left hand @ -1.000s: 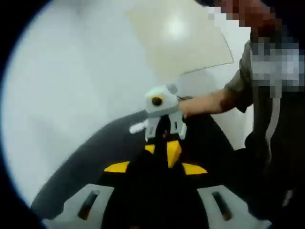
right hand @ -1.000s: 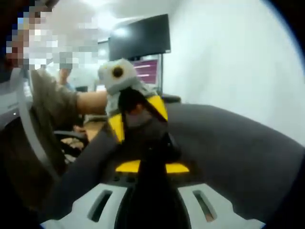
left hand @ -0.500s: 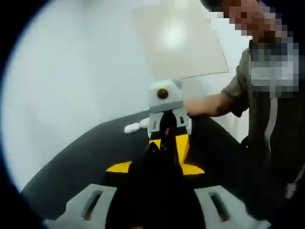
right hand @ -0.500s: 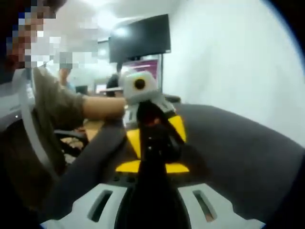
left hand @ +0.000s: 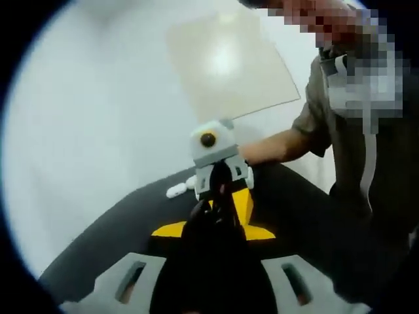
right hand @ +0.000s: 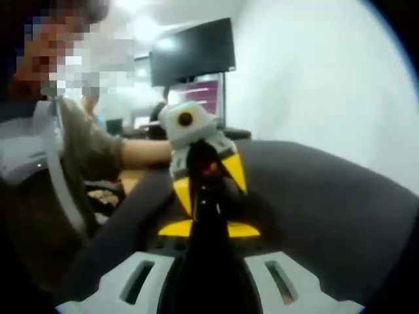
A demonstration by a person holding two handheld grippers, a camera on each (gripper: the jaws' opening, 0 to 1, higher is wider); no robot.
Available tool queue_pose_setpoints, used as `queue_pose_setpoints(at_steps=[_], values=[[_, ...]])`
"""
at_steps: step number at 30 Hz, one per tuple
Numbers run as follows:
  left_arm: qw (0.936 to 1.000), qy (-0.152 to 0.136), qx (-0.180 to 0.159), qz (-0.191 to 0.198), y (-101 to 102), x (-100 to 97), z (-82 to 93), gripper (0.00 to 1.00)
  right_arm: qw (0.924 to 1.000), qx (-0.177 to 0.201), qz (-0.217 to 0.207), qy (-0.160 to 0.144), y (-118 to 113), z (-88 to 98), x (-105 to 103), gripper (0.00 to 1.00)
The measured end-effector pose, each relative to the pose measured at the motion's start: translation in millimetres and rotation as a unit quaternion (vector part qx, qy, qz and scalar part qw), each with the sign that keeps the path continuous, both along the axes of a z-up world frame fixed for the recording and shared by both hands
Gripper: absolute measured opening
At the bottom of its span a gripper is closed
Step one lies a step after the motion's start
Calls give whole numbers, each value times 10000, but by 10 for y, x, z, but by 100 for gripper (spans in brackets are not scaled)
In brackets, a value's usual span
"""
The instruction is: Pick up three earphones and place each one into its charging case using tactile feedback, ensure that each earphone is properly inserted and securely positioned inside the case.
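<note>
Roughly, which way it lies: a small white earphone rests on the dark surface, ahead of the left claw and off to the left of its tips in the left gripper view. It is near the tips but apart from them.
Long axis: the earphone looks stretched crosswise to the left claw's line of reach, not along it. It is small and soft-edged, so this is a judgement.
Nearer claw: the right claw points back at the left one, nearly tip to tip. The earphone lies just beside the right claw's pale body, on the side away from the person's forearm. Both claws are close to it, and I judge the right one slightly closer.
Left claw state: its dark jaws rise as one mass and meet at the tip, so I read it as closed. I cannot tell whether anything small is pinched there.
Right claw state: in the right gripper view its jaws run up as one narrow dark column, drawn together. A small reddish spot sits just past the tips, against the facing claw, and I cannot tell what it is.
What the next move calls for: as I judge it, whichever claw goes for the earphone must first part from the other, open, swing sideways over it, and turn so the jaws close across its narrow width.
Risk: with the tips so crowded, a sideways sweep could nudge the earphone along the surface before it is gripped.
</note>
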State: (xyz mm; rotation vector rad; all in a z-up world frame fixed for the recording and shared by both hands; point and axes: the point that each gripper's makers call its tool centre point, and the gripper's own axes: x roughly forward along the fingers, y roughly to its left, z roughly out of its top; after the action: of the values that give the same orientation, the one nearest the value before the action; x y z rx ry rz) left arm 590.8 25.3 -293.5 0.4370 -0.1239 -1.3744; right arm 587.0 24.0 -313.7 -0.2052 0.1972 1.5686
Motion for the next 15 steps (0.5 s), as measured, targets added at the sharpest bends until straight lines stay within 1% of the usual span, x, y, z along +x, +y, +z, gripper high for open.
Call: queue_pose_setpoints(at_steps=[7, 8, 9, 10, 11, 12, 13, 14, 15], values=[[9996, -277, 0, -1, 30, -34, 49, 23, 9996, 45, -38, 265, -13, 11, 38, 18], [9993, -374, -18, 7, 32, -39, 68, 20, 9995, 49, -54, 304, -15, 11, 50, 18], [9992, -389, -125, -49, 26, -63, 122, 15, 9992, 52, -114, 386, -17, 10, 68, 18], [9992, -389, -120, -13, 31, -48, 125, 14, 9994, 24, -102, 325, -21, 3, 81, 18], [9992, -385, -105, 7, 35, -30, 116, 14, 9992, 43, -118, 383, -22, 4, 69, 18], [9992, -395, -91, 10, 45, -11, 117, 14, 9992, 43, -115, 377, -21, 2, 66, 18], [9996, -258, -113, 34, 51, 0, 115, 14, 9993, 53, -114, 363, -20, 2, 63, 18], [9997, -185, -108, 91, 67, 27, 113, 15, 9993, 55, -122, 363, -19, 1, 63, 18], [9997, -179, -95, 121, 81, 44, 112, 18, 9992, 56, -136, 382, -22, 1, 69, 18]])
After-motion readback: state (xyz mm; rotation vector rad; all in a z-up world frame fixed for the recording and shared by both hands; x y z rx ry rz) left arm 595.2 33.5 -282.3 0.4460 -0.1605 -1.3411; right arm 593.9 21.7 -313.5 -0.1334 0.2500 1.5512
